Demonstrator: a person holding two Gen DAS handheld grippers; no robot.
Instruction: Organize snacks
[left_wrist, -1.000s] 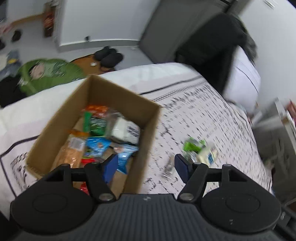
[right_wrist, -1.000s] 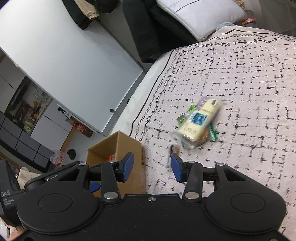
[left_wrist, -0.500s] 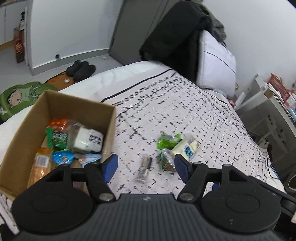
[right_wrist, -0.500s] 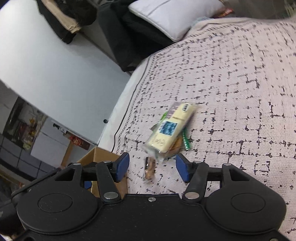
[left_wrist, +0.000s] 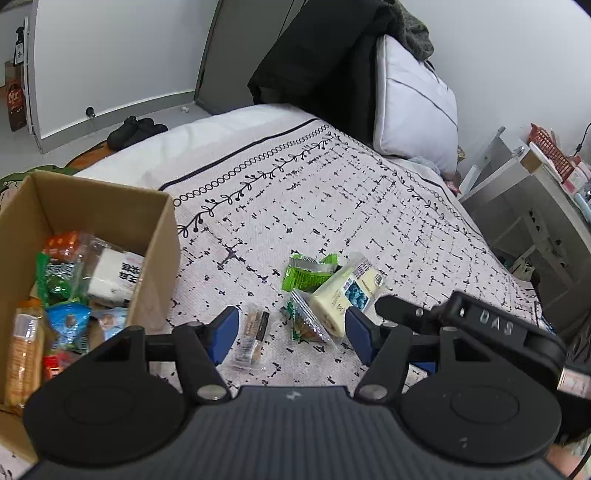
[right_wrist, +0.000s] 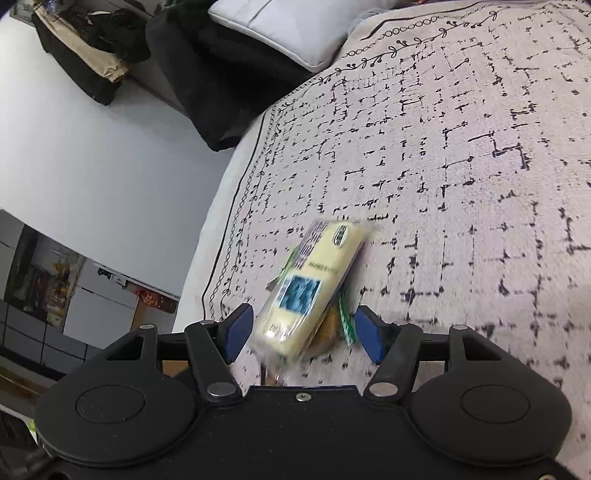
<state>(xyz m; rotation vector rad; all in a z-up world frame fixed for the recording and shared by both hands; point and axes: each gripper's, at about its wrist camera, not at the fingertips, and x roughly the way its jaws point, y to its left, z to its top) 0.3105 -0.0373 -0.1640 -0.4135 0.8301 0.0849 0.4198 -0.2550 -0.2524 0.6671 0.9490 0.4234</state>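
1. Left wrist view: cardboard box (left_wrist: 159, 236) on the bed (left_wrist: 369, 206), already partly filled with packets. We count four snacks still loose: yellow packet (left_wrist: 343, 295), green packet (left_wrist: 308, 271), clear wrapped snack (left_wrist: 308, 325), small bar (left_wrist: 253, 334). Left claw (left_wrist: 290, 334) closing, nothing yet pinched, bar and clear snack between its pads.
2. Right wrist view: right claw (right_wrist: 301, 332) opening, framing the yellow packet without contact. Pillow (right_wrist: 291, 29) lies well clear.

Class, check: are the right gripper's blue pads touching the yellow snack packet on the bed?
Apart. In the right wrist view the yellow packet lies between the opening right gripper's pads, with bedspread visible beside each pad.
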